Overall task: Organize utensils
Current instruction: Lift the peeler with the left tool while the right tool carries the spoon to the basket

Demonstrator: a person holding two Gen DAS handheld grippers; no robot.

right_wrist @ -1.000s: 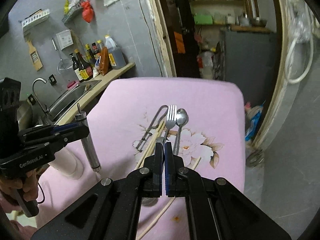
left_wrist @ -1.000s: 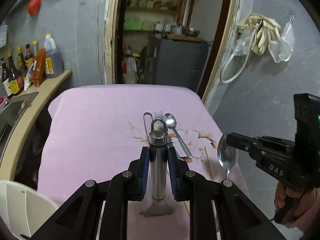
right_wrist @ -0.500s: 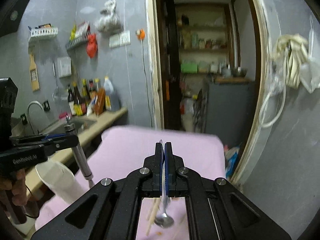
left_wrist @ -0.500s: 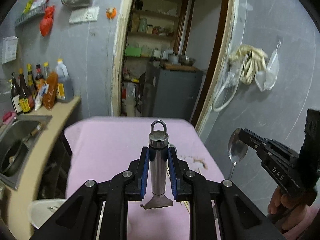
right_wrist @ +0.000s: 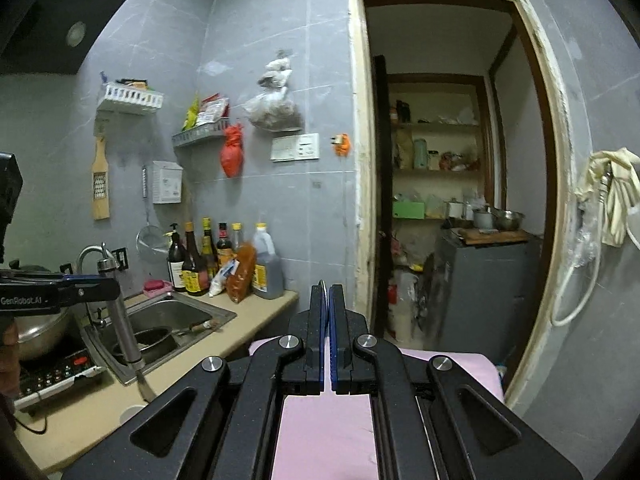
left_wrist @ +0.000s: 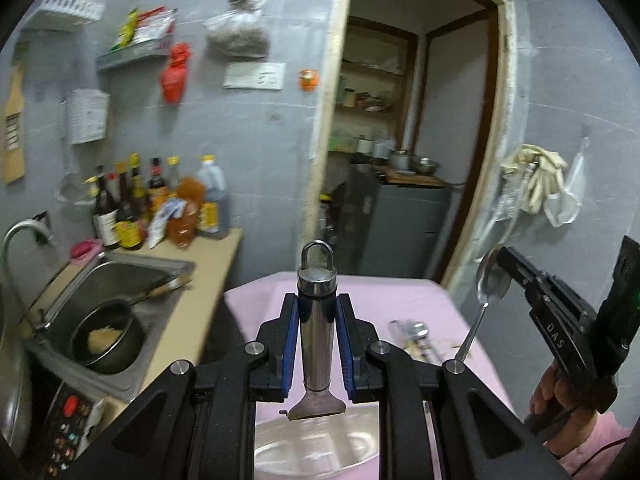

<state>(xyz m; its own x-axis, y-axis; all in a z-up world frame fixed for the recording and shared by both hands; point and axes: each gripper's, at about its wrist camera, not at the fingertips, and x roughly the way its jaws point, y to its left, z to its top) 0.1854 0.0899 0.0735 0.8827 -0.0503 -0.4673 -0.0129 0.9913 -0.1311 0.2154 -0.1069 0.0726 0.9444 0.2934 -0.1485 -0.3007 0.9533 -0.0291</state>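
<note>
A steel peeler (left_wrist: pixel 317 328) stands upright, clamped between the left gripper (left_wrist: pixel 317 344) fingers, above the pink table (left_wrist: pixel 400 292). At 3 o'clock, the right gripper (left_wrist: pixel 505 258) fingers pinch a spoon (left_wrist: pixel 491 276), bowl up. Loose utensils (left_wrist: pixel 418 334) lie beyond; the table's far edge faces an open doorway (left_wrist: pixel 404 152).

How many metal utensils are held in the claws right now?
2. The steel cylindrical-handled peeler is upright in the left claw; the shiny steel spoon hangs from the right claw. More utensils lie blurred on the pink cloth.
</note>
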